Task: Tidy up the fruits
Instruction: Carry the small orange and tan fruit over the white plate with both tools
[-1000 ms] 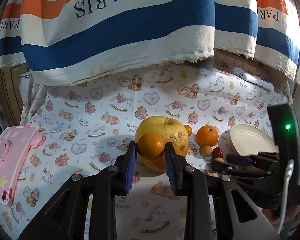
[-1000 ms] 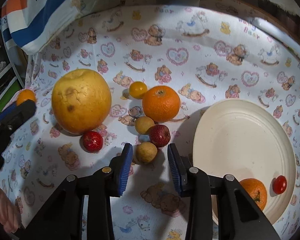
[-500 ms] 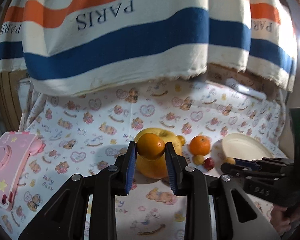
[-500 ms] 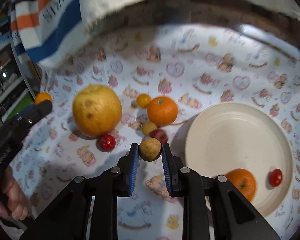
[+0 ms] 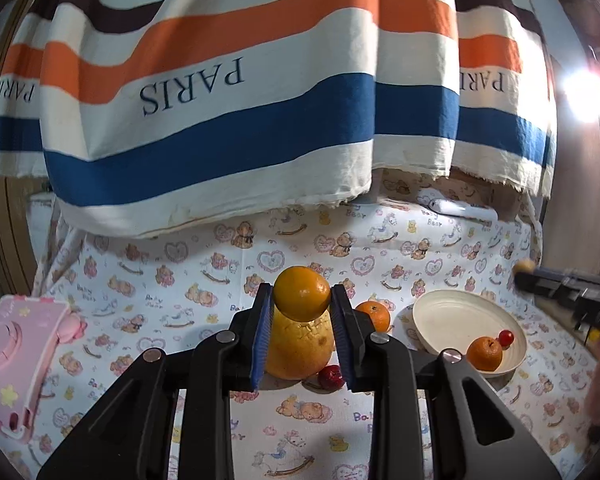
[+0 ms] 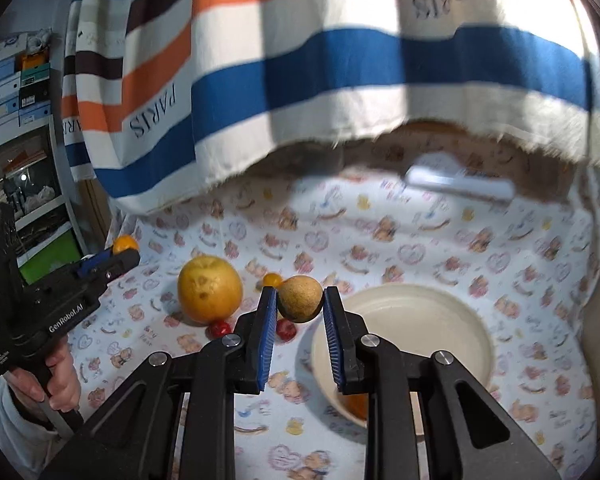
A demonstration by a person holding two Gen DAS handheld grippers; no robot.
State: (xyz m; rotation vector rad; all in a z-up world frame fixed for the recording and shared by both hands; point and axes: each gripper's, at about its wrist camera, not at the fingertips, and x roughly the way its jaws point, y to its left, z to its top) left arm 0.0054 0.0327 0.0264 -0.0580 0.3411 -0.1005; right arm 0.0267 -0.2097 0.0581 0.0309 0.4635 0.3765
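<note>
My left gripper is shut on a small orange and holds it above the table, in front of the big yellow pomelo. My right gripper is shut on a small tan round fruit, held above the left rim of the cream plate. The plate holds an orange and a cherry tomato. On the cloth lie another orange, the pomelo, a small yellow fruit and red fruits.
A striped PARIS cloth hangs over the back of the table. A pink toy case sits at the left edge. A white tube-like object lies at the back right. The left gripper also shows in the right wrist view.
Both grippers have risen with their fruit and tilted up. The right gripper closed on the tan fruit and lifted it toward the plate.
</note>
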